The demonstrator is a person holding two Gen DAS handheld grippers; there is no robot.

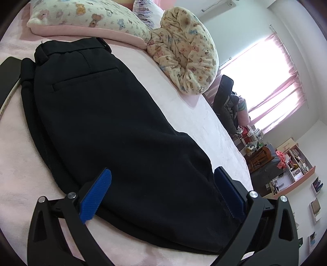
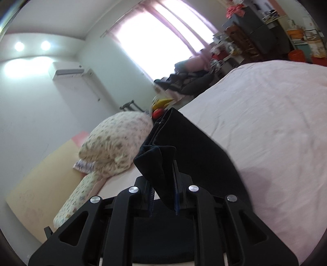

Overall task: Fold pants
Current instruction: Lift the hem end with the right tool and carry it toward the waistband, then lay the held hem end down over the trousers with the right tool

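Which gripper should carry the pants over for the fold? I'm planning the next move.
Right. The right gripper is already shut on a bunch of the black pants, lifted; the left gripper is open, straddling them on the bed.

**Two wrist cams, both low over the bed**

Left wrist cam: sits just behind the left gripper (image 1: 161, 192), v. close above the pink bed (image 1: 194, 114), tilted down a bit. Looks along the black pants (image 1: 106, 114) toward the pillow (image 1: 85, 18) and rolled quilt (image 1: 184, 55) at the far end; window (image 1: 265, 81) off to the right.

Right wrist cam: behind the right gripper (image 2: 163, 196), nearer level and strongly rolled, so bed surface slants up to the right. Held cloth fills centre, close to lens. Faces wall w/ AC unit (image 2: 68, 70).

Shared: bed, pants, printed pillow/quilt, window, cluttered shelves beyond bed.
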